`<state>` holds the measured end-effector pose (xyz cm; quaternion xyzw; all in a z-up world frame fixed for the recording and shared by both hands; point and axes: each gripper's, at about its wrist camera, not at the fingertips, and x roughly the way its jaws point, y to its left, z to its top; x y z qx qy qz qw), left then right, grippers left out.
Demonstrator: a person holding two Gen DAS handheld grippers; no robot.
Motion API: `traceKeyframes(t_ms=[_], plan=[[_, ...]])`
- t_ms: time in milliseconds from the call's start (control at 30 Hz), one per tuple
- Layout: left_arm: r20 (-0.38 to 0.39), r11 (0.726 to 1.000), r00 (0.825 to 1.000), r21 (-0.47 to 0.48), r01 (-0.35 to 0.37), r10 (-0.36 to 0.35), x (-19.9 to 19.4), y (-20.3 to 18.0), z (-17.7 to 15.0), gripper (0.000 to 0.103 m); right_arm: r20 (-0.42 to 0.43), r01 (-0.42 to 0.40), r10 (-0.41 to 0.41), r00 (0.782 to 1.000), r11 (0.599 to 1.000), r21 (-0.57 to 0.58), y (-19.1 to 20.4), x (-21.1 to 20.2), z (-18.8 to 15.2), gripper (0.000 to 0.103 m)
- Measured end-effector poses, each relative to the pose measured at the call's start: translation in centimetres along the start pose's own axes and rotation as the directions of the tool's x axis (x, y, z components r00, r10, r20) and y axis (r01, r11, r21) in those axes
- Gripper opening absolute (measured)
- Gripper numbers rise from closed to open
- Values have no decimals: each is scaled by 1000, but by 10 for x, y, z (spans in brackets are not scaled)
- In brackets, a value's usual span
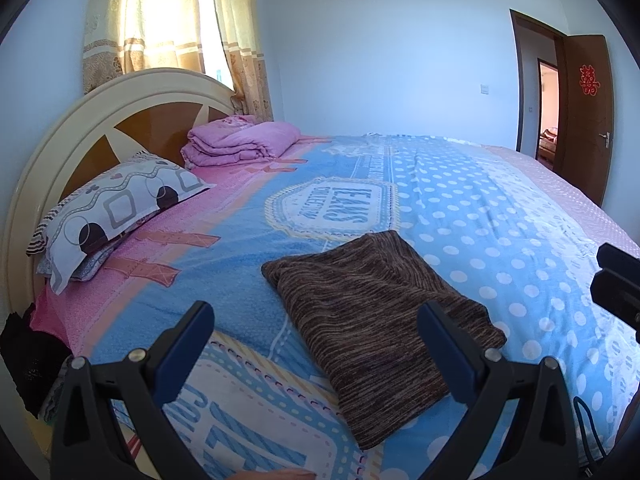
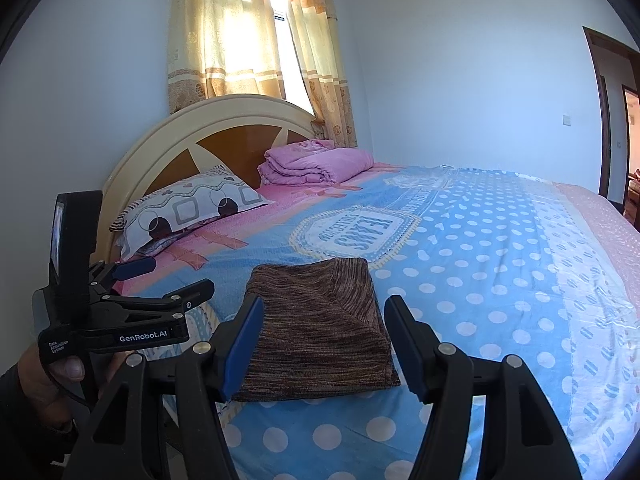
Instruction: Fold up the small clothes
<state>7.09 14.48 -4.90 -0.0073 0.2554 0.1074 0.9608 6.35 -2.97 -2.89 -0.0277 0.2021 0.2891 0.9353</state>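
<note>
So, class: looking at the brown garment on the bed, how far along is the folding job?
Done: the brown knit garment already lies folded into a compact, layered shape on the bedspread. In hand: nothing; the left gripper and right gripper both stand open above it, pads clear of the cloth. Left: perhaps a final tidy or setting it aside; no other small clothes waiting to be folded are visible.

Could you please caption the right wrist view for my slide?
Open right hand-held gripper hovers before a folded brown knit garment on the bed.
</note>
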Motion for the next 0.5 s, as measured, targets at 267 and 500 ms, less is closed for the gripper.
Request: traceKeyframes(t_ms=[267, 500], plan=[[-9, 999, 999, 2, -39, 39, 5, 4, 0, 103, -4, -2, 2, 1000, 1000, -2, 1, 1, 0, 64], [-3, 999, 999, 9, -47, 47, 6, 4, -2, 103, -18, -3, 3, 1000, 1000, -5, 2, 3, -2, 64]])
